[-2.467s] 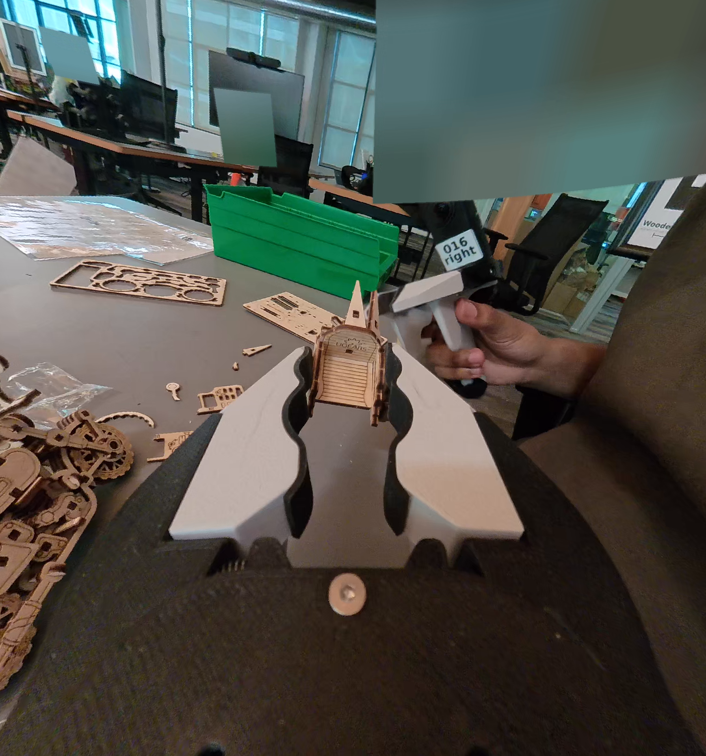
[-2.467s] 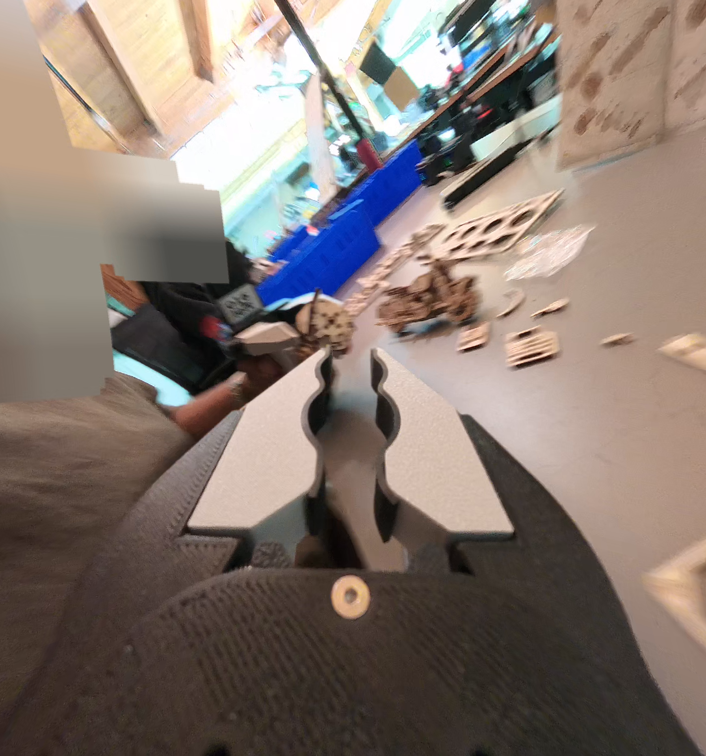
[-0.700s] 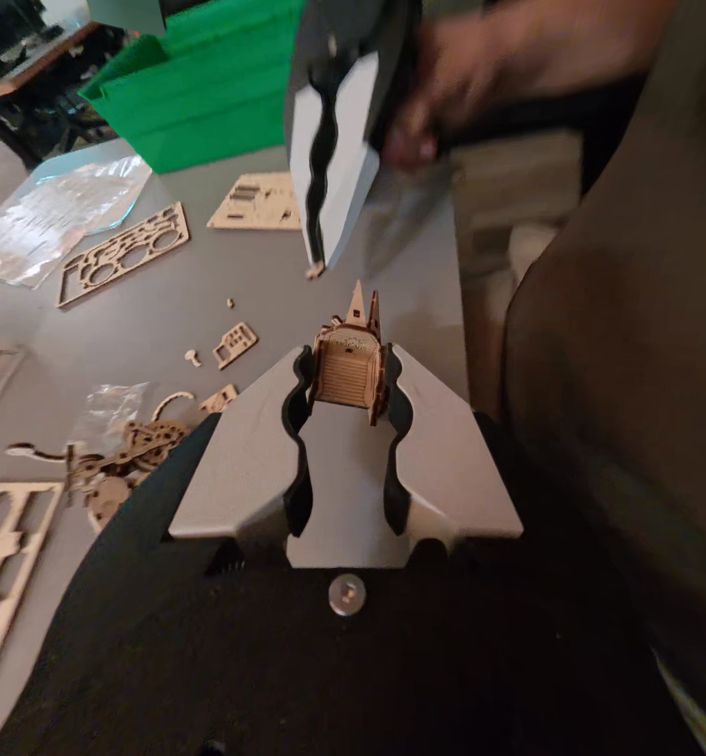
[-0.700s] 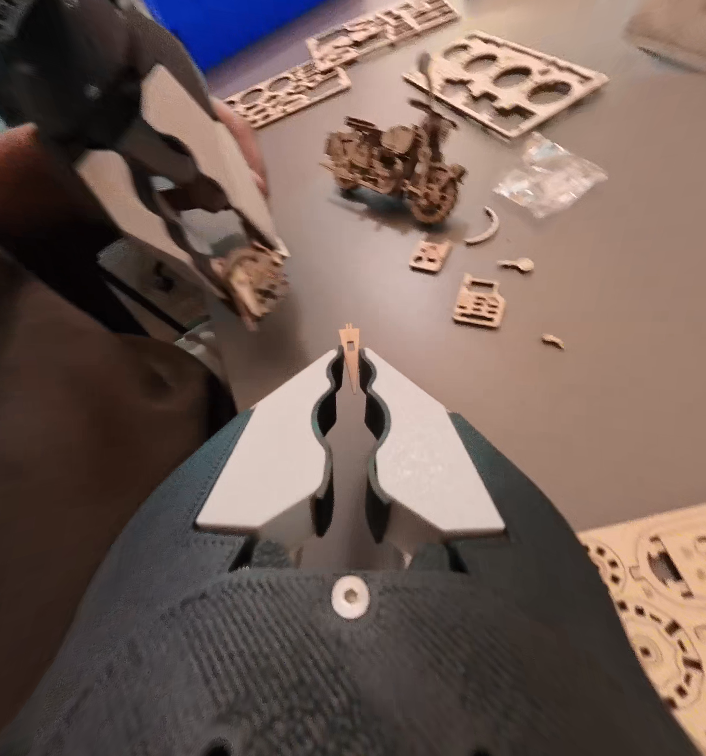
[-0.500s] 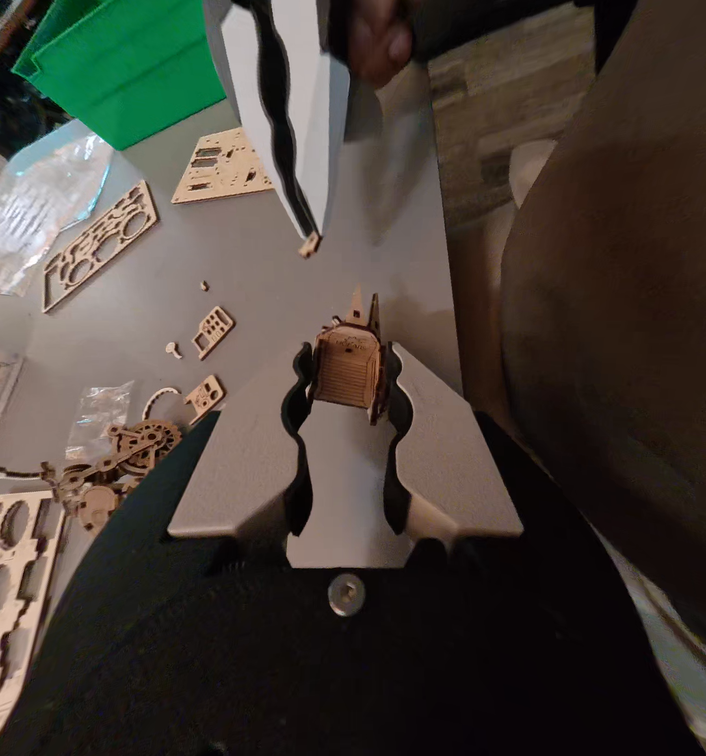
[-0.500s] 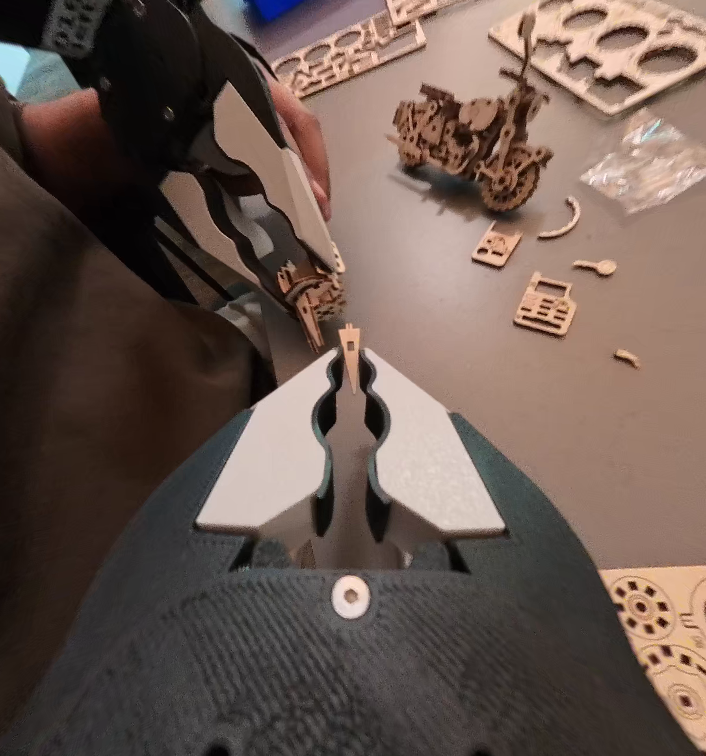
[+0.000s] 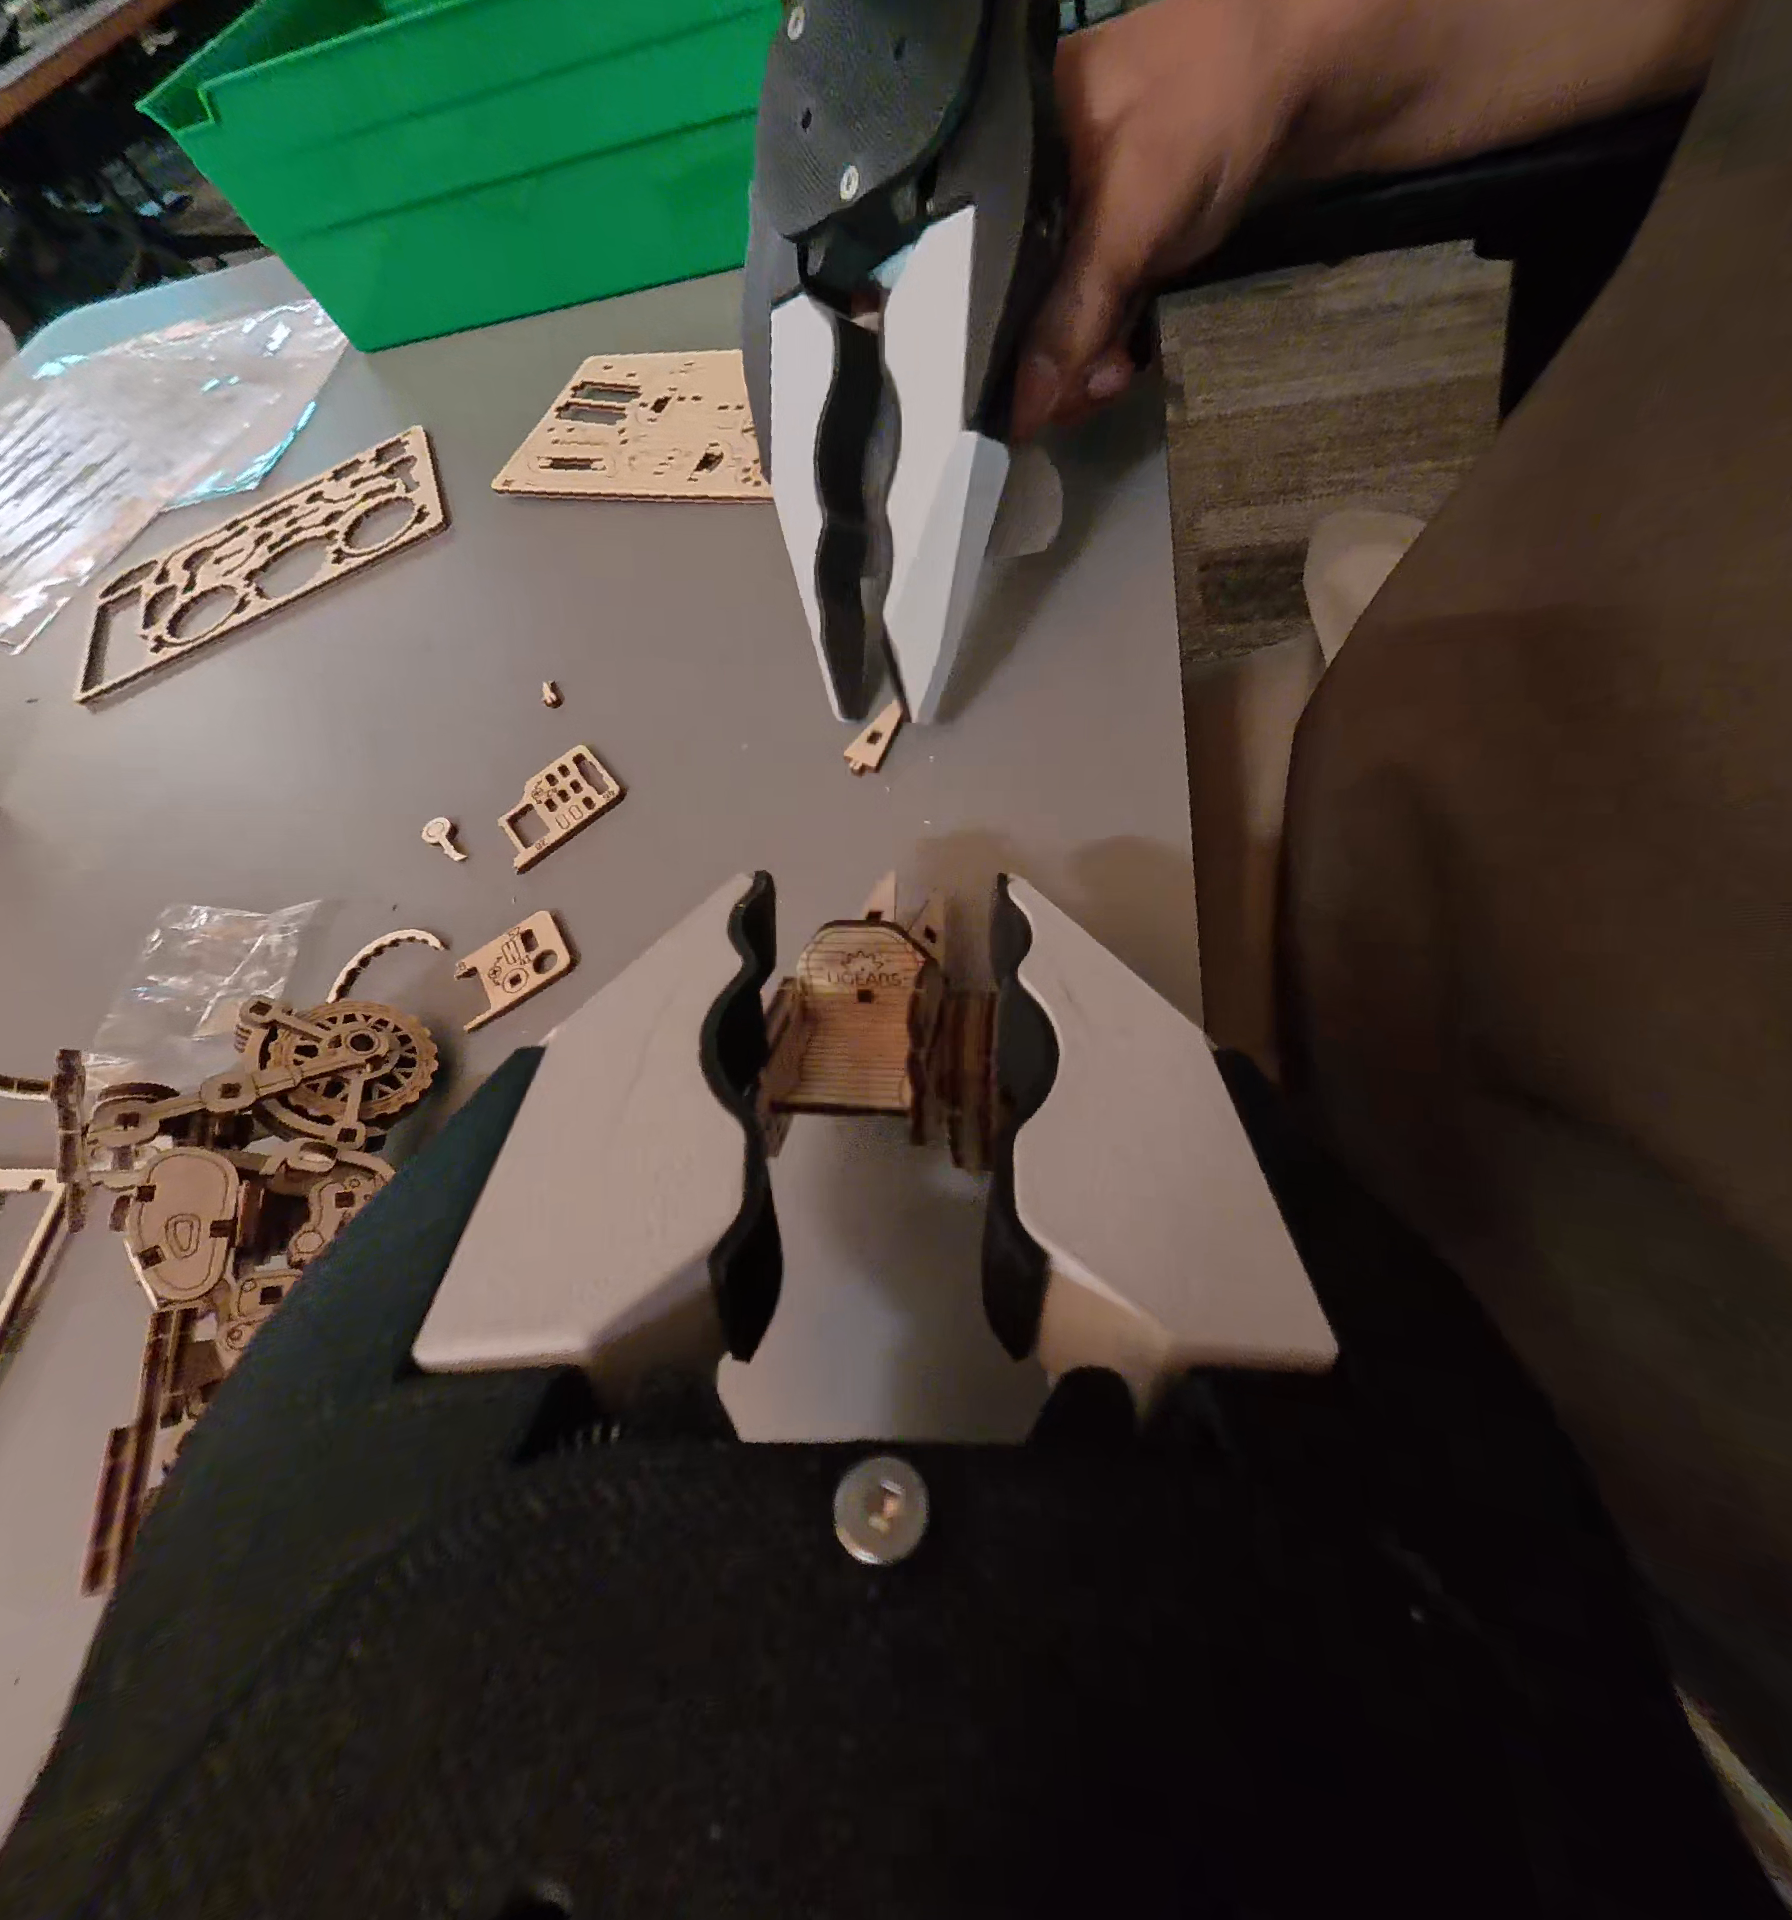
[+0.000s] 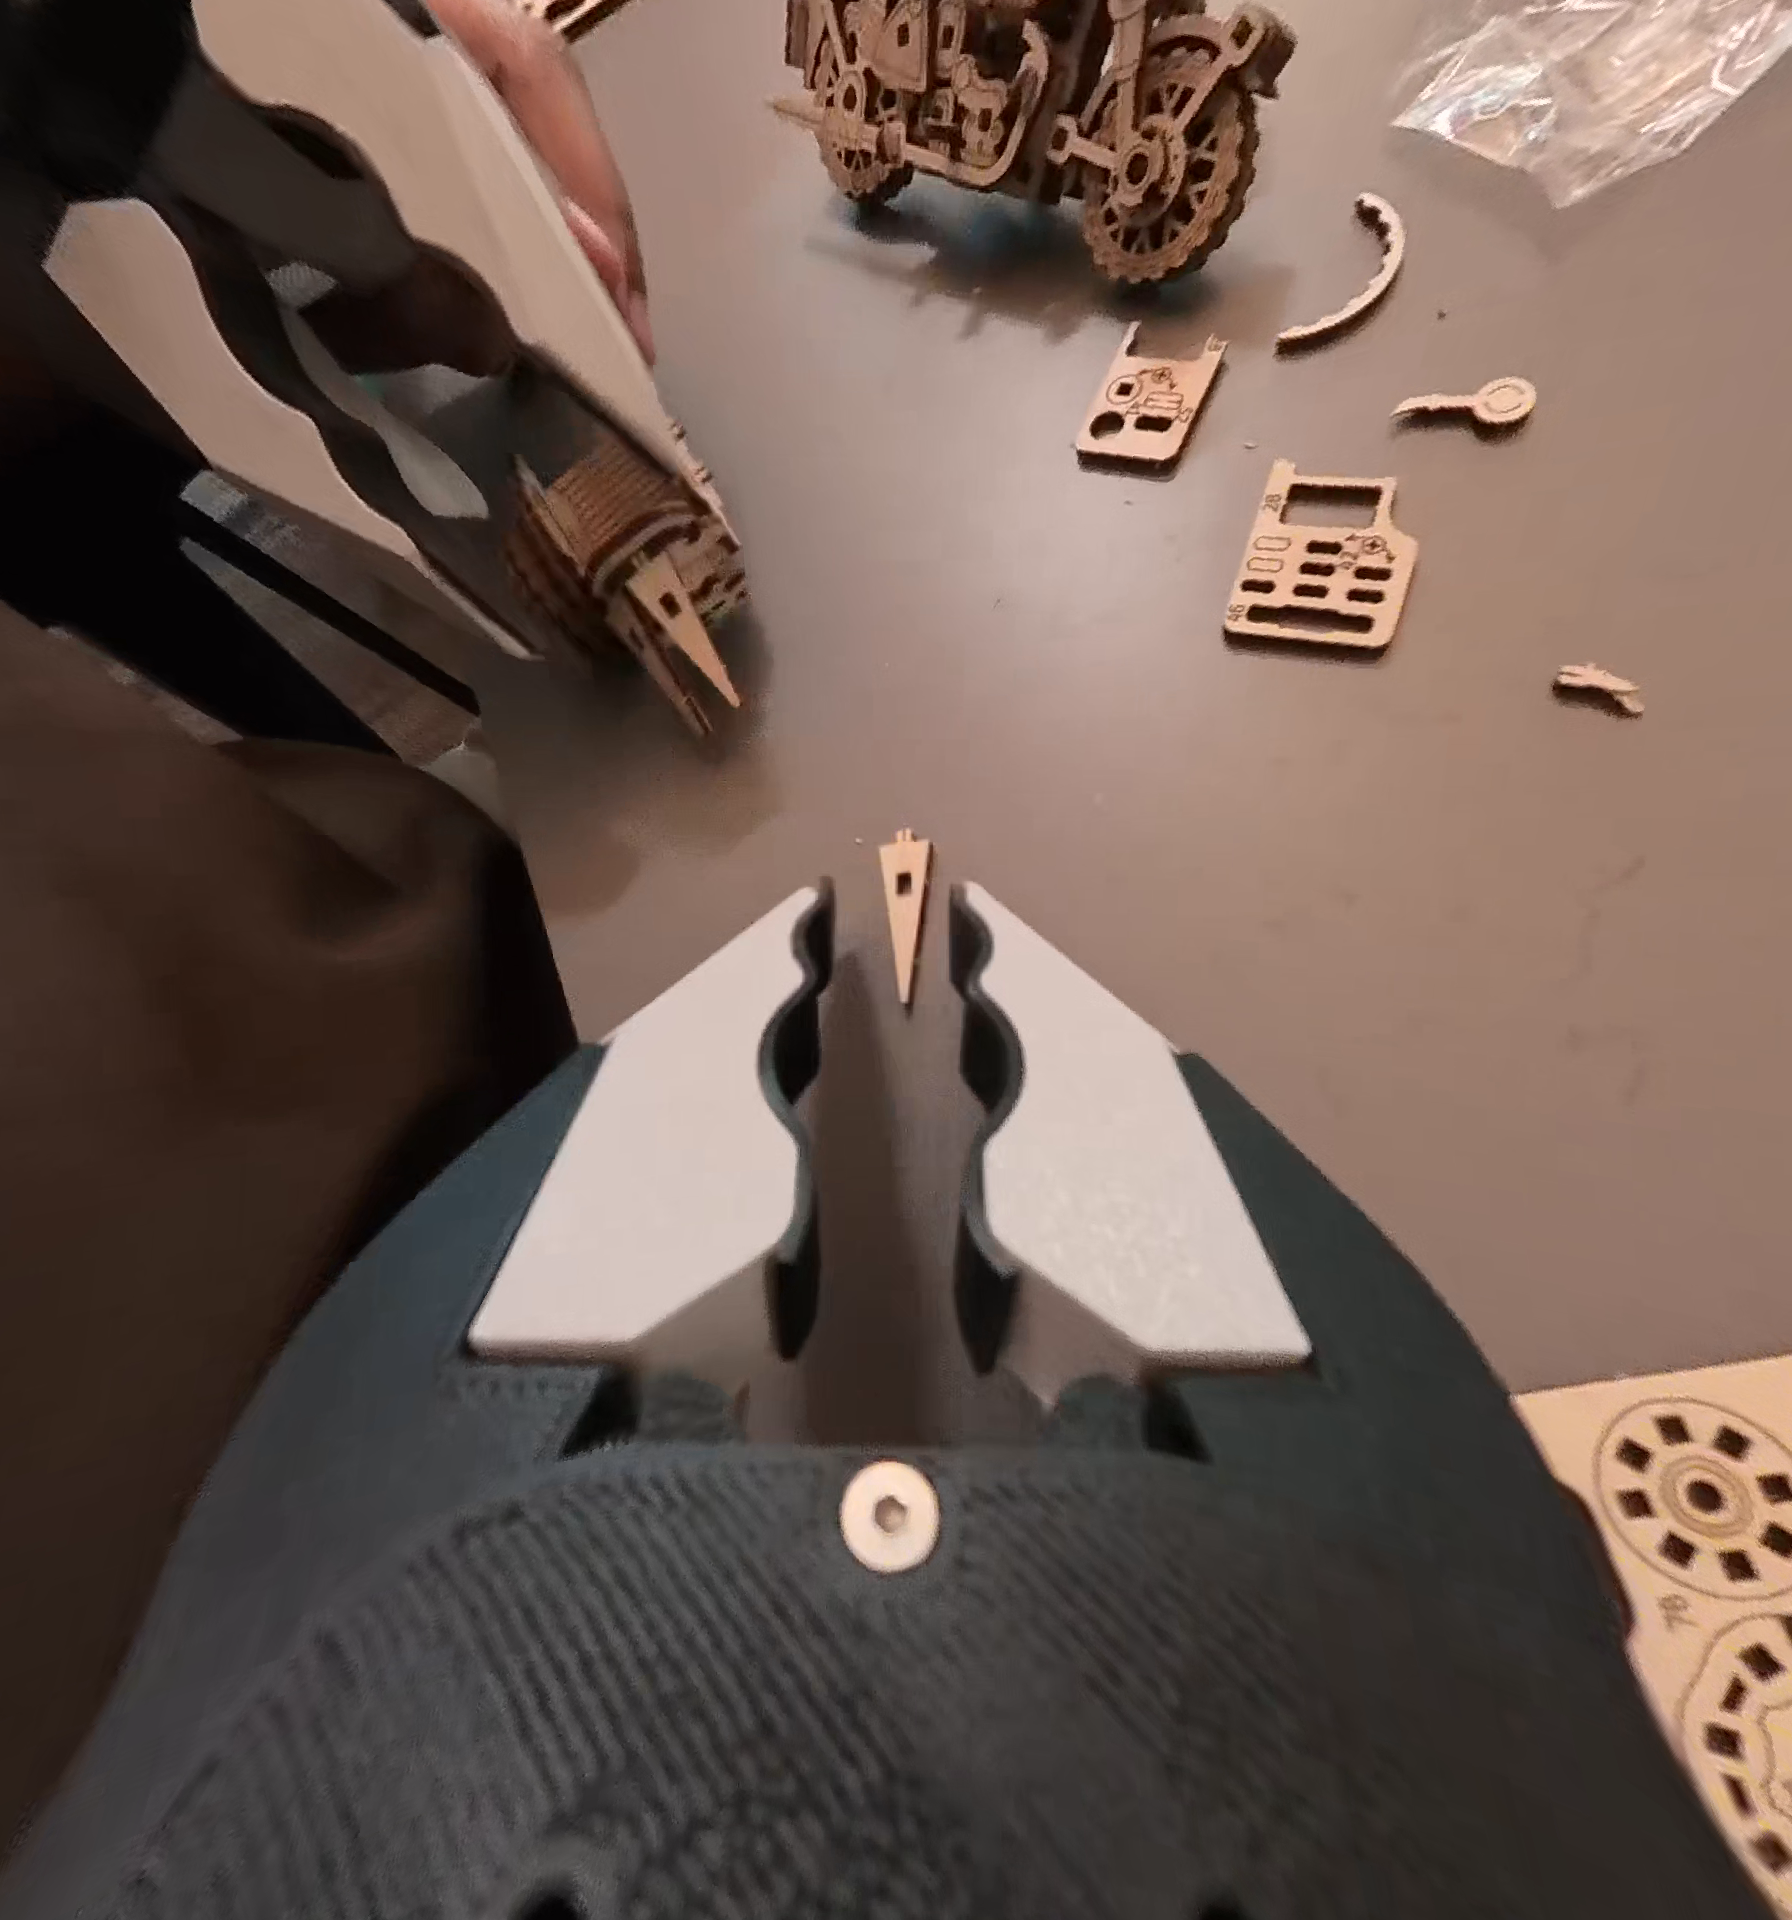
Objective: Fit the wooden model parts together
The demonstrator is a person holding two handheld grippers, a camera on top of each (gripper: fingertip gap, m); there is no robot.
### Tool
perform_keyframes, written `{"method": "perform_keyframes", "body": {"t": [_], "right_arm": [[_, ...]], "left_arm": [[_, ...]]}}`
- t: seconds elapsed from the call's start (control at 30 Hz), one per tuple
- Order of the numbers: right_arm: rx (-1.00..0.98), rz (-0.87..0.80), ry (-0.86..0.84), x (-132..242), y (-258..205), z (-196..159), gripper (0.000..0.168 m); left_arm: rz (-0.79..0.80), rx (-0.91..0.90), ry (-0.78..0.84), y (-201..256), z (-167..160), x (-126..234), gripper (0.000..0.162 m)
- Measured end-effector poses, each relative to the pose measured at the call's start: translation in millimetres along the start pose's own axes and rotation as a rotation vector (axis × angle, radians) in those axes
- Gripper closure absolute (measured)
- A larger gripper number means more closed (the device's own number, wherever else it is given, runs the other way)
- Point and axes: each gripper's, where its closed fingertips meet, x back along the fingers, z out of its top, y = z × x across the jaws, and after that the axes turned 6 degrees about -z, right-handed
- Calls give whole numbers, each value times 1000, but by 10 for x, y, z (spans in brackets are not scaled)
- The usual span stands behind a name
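The left gripper (image 7: 876,914) has its jaws clamped on a small wooden sub-assembly (image 7: 864,1023), a slatted box-like piece with an arched back panel and pointed spikes at its far end; it sits between the inner pads a little back from the tips, close above the grey desk (image 7: 684,665) near the desk's edge. In the right wrist view the same sub-assembly (image 8: 634,561) shows at the upper left, its ribbed body gripped and its spikes aimed down toward the desk (image 8: 1131,831). The right gripper (image 8: 890,894) holds a thin wooden wedge piece (image 8: 904,914) with a small square hole; its jaws stand nearly together and pinch the wedge, whose broad end sticks out past the tips. From the left wrist view the right gripper (image 7: 876,717) points steeply down, with the wedge piece (image 7: 869,744) at its tip just above the desk and apart from the sub-assembly, not yet joined to it. A hand (image 7: 1131,187) holds the right gripper's grip. On the desk lie a wooden motorcycle model (image 8: 1037,114), several loose flat parts (image 8: 1323,566), a punched-out wooden sheet (image 7: 258,561), crumpled clear plastic (image 7: 92,457), and a green bin (image 7: 497,156) at the far side.
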Motion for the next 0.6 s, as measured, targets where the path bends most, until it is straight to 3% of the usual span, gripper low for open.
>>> {"method": "perform_keyframes", "body": {"t": [0.03, 0.27, 0.47, 0.6], "right_arm": [[14, 1, 2, 5, -8, 1, 146], [128, -47, 0, 8, -12, -31, 143], [194, -107, 9, -35, 25, -14, 162], [174, -98, 9, -46, 11, -8, 163]], "left_arm": [[0, -2, -9, 3, -10, -7, 121], [26, 22, -74, -51, -129, 0, 105], [26, 104, -48, -120, -141, 80, 99], [17, 160, -37, -156, -169, 140, 97]]}}
